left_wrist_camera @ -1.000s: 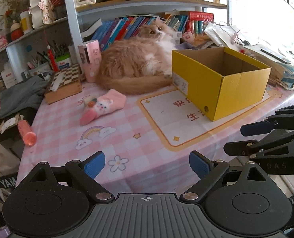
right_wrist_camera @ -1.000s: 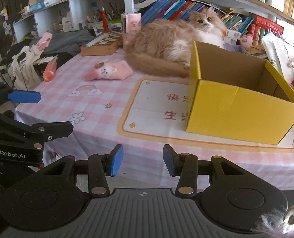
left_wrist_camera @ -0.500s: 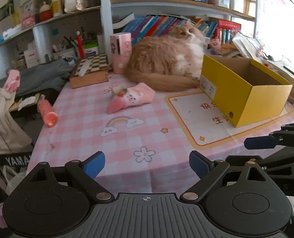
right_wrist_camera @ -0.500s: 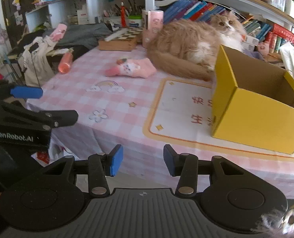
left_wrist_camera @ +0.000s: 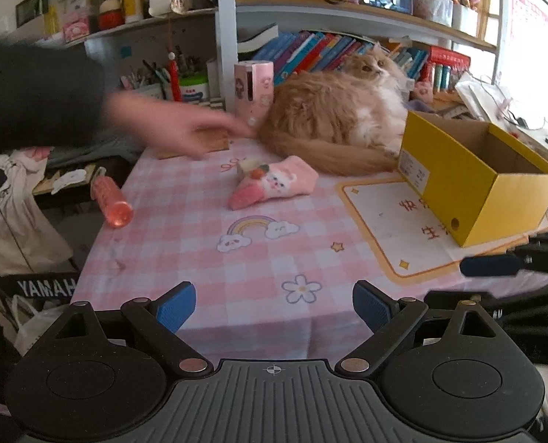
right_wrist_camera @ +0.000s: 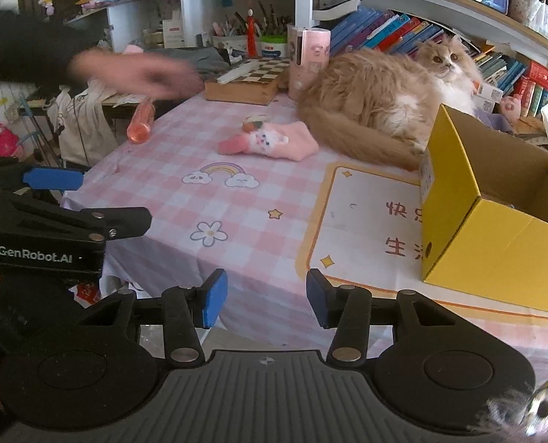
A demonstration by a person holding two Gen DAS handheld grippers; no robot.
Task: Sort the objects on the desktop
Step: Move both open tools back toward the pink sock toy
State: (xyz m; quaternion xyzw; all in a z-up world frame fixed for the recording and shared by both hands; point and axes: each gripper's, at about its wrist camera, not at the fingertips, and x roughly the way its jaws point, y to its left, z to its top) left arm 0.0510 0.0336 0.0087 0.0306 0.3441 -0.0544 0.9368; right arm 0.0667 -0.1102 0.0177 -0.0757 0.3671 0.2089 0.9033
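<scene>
Approach stage, before any pickup. We hold the left gripper (left_wrist_camera: 273,306) with fingers wide apart and nothing between them, and the right gripper (right_wrist_camera: 266,297) with fingers partly apart, likewise empty — both short of the table's near edge. The pink sock (left_wrist_camera: 274,181) lies mid-table, just in front of the cat (left_wrist_camera: 333,118); the orange tube (left_wrist_camera: 111,199) rests at the left edge. The yellow box (left_wrist_camera: 473,173) stands open at right. A blurred bare hand (left_wrist_camera: 178,129) crosses above the far left of the table. Next, we judge, comes a reach to the sock — clear of the cat's tail.

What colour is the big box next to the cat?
The cardboard box is yellow outside, plain brown inside; right wrist view shows it best.
</scene>
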